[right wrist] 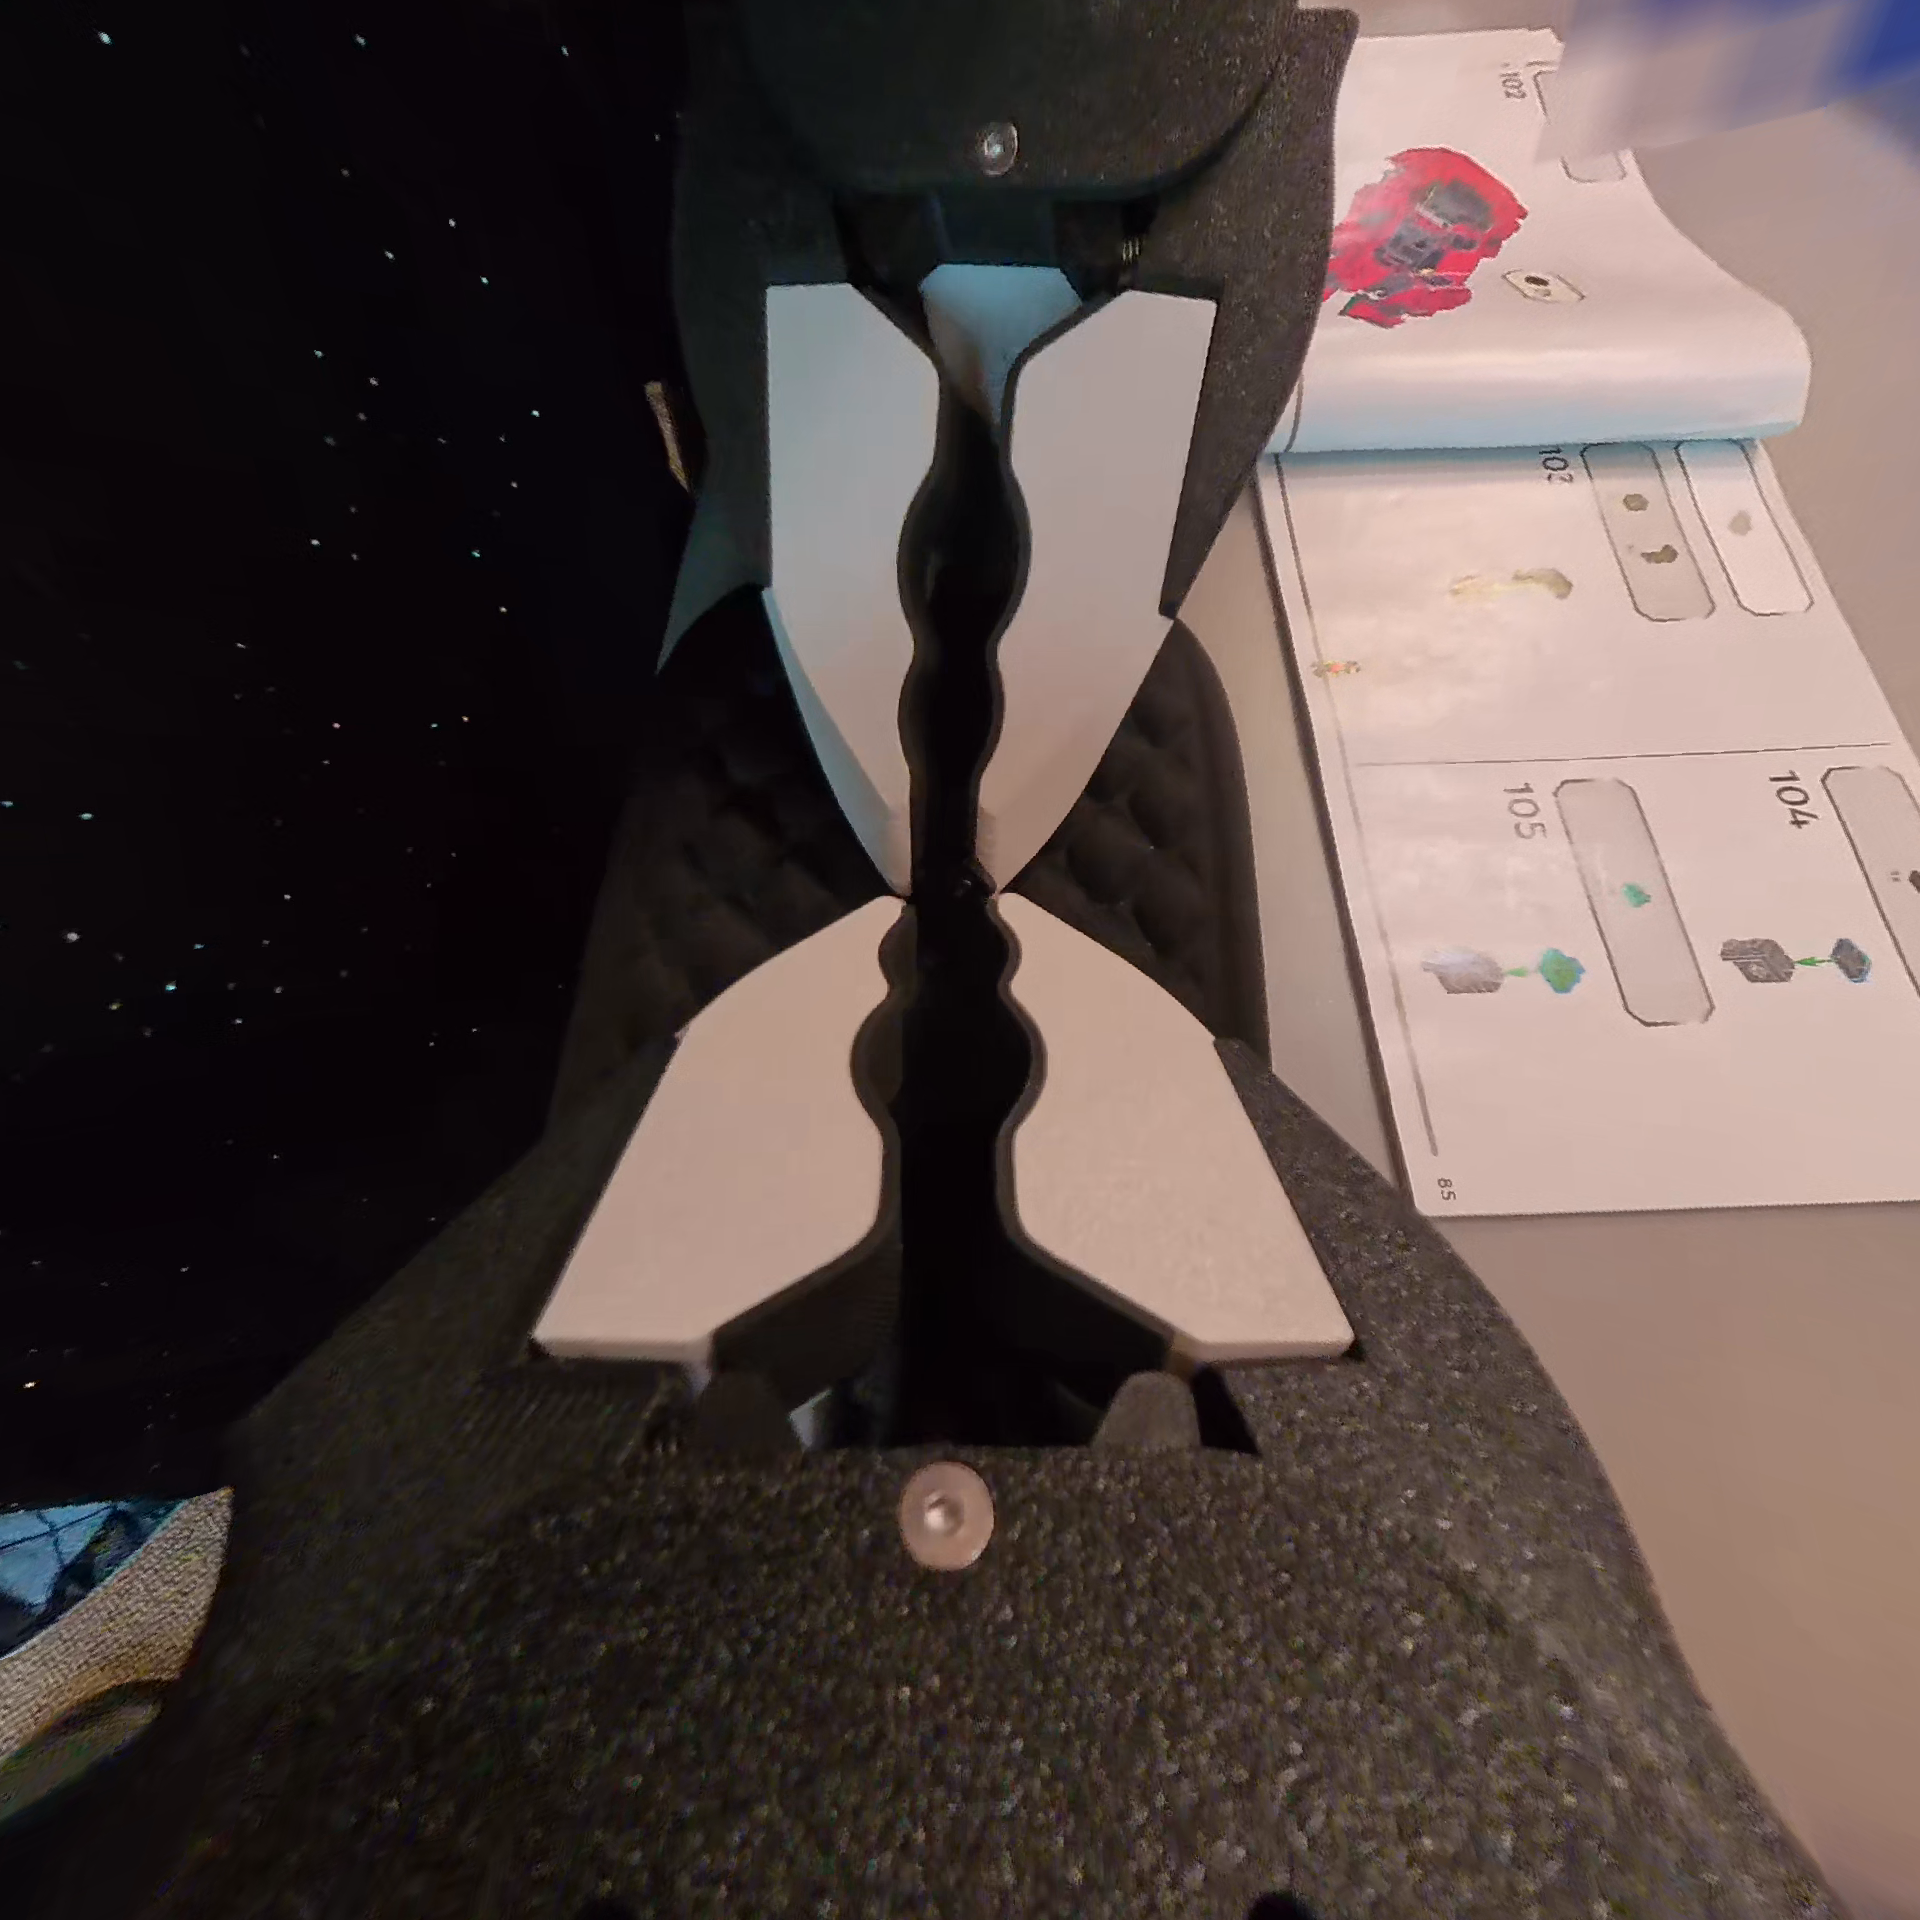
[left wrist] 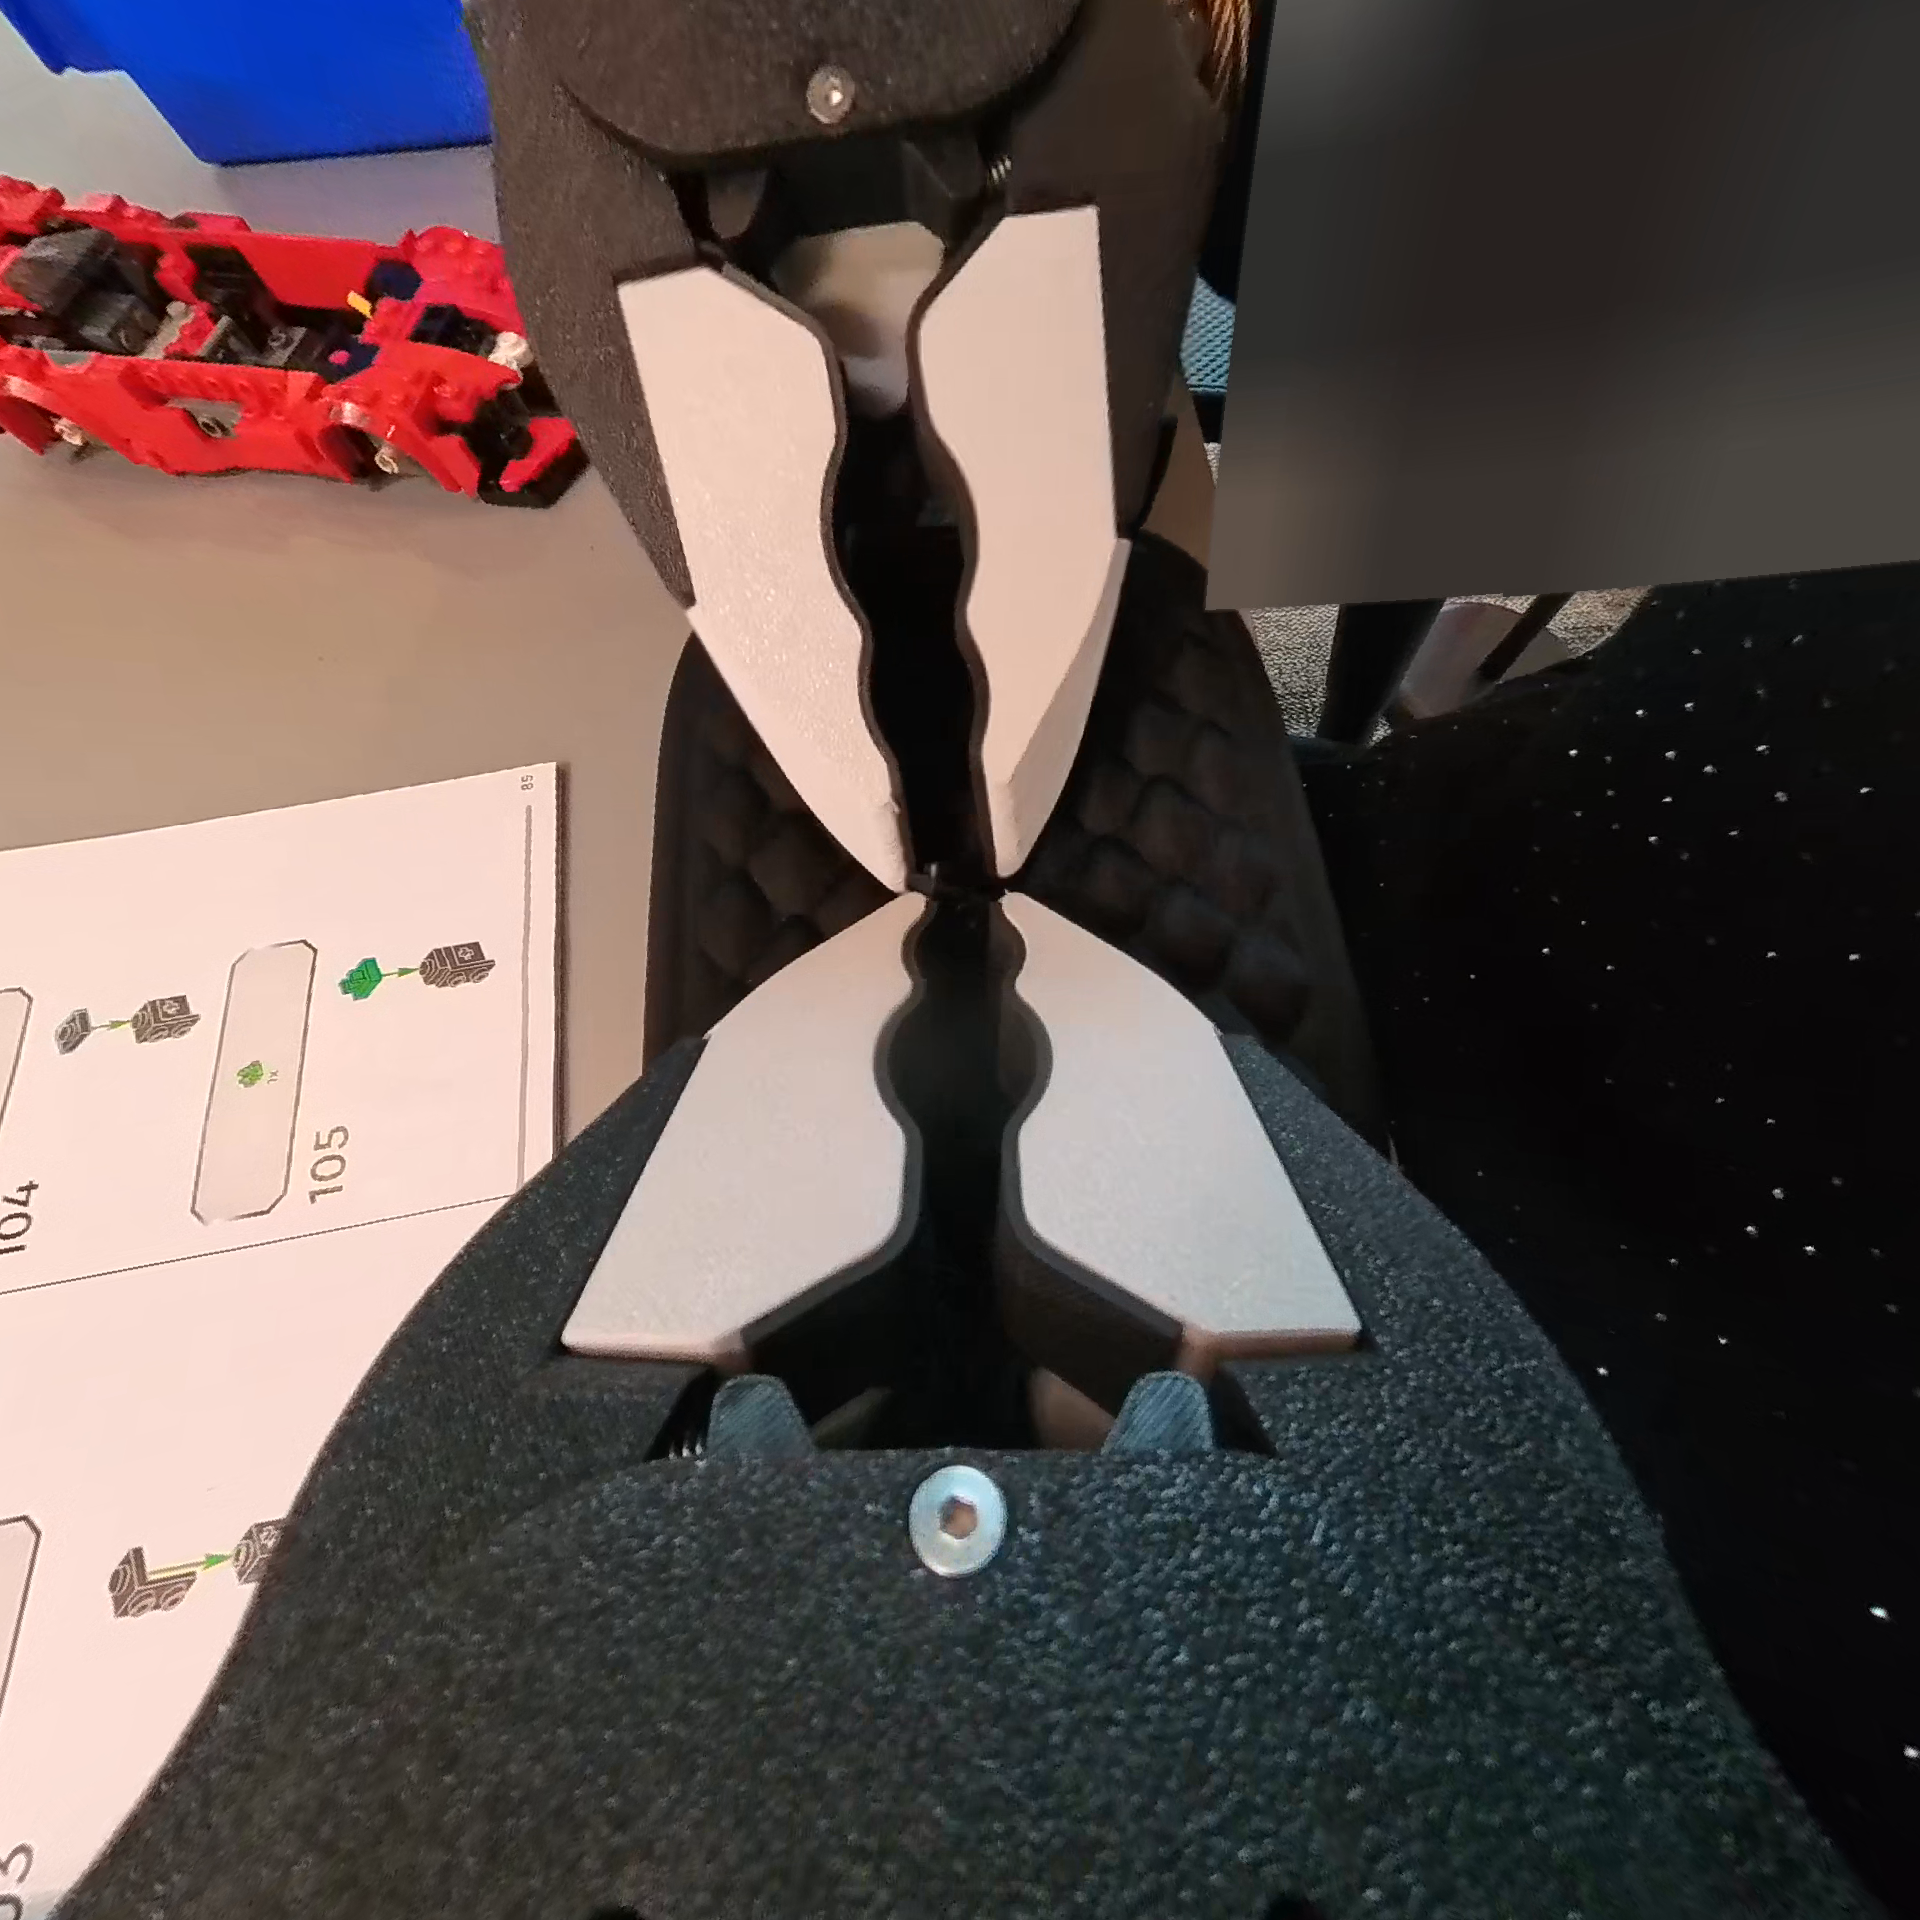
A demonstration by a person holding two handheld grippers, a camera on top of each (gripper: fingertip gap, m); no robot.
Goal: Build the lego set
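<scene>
My left gripper (left wrist: 956, 902) reaches up from the bottom of the left wrist view, jaws closed to a narrow slit. My right gripper (left wrist: 948, 868) comes down from the top and meets it tip to tip. A tiny dark lego piece (left wrist: 940, 881) is pinched where the four tips meet, and I cannot tell its shape. The right wrist view shows the same meeting: right gripper (right wrist: 951, 902) below, left gripper (right wrist: 961, 862) above, dark piece (right wrist: 971, 881) between. The partly built red lego car (left wrist: 260, 343) lies on the grey table (left wrist: 312, 644) at the far left, away from both grippers.
The open instruction booklet (left wrist: 312, 1039) lies on the table to the left of the grippers; it also shows in the right wrist view (right wrist: 1610, 831). A blue bin (left wrist: 312, 73) stands behind the car. A person's black speckled clothing (left wrist: 1610, 1143) fills the side off the table edge. The grippers are tip to tip, or close to it. The partly built red lego car (left wrist: 260, 343) is about 25 cm from both grippers' fingertips.
</scene>
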